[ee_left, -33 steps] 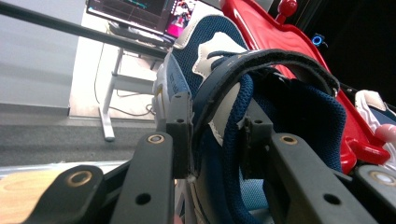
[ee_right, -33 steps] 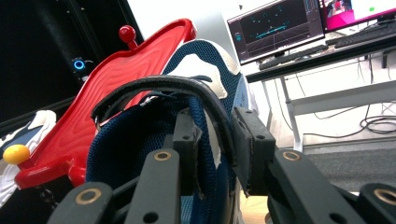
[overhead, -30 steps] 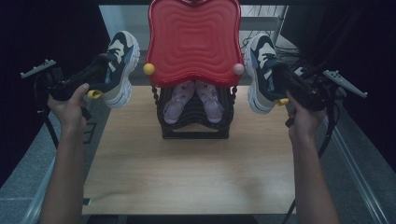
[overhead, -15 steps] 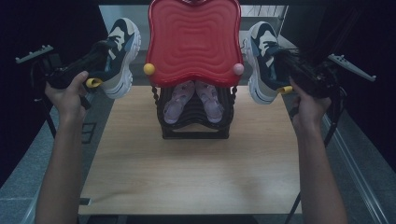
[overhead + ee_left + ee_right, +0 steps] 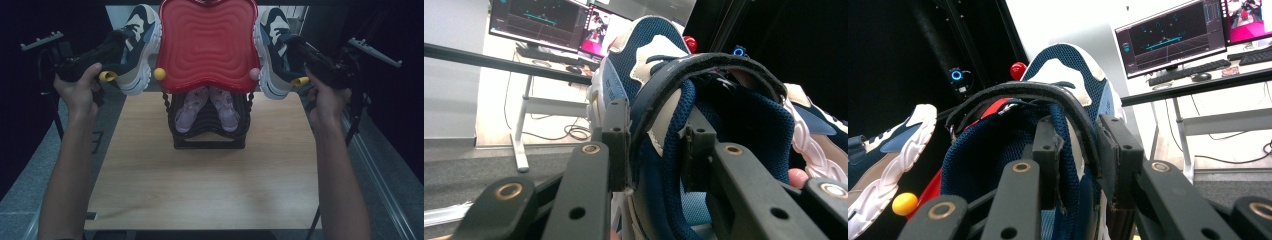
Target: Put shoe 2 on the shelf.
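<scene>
The pale wooden desk (image 5: 200, 190) lies below me, bearing a black shoe rack (image 5: 209, 135) with a wavy red plastic top (image 5: 207, 42). Left of that top, my left claw (image 5: 654, 150) clamps the collar of a navy-and-white chunky-soled sneaker (image 5: 135, 47), held in the air. Right of it, my right claw (image 5: 1080, 155) clamps the matching navy-and-white sneaker (image 5: 275, 50), likewise aloft.

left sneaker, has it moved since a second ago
Yes. The left sneaker has gone up the high view: its toe was level with the red tray's lower part, now near the tray's top.
</scene>
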The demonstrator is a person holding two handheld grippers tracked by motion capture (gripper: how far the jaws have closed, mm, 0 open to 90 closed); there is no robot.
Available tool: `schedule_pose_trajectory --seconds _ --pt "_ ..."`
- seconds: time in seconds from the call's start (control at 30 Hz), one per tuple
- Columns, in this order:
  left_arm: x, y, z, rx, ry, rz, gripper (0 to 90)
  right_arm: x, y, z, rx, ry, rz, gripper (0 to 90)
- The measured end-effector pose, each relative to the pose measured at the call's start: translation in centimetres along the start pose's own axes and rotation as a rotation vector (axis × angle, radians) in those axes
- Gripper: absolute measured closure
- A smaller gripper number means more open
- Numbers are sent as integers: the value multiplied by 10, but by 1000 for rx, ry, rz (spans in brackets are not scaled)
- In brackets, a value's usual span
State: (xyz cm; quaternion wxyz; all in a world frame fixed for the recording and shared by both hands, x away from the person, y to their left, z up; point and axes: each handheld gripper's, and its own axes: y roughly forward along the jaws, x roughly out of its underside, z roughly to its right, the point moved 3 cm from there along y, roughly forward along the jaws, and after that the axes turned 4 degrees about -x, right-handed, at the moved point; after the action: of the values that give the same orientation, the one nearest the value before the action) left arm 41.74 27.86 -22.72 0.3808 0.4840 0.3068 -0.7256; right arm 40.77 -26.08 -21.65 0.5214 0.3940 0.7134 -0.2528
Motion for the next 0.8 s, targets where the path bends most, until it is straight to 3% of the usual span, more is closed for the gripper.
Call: schedule_pose_trajectory --seconds 0.37,0.8 --pt "-14 18 17 21 9 -18 705 -14 26 -24 -45 -8 -12 712" --pt "-27 48 44 45 39 -33 705 -19 78 -63 -103 -24 -70 711"
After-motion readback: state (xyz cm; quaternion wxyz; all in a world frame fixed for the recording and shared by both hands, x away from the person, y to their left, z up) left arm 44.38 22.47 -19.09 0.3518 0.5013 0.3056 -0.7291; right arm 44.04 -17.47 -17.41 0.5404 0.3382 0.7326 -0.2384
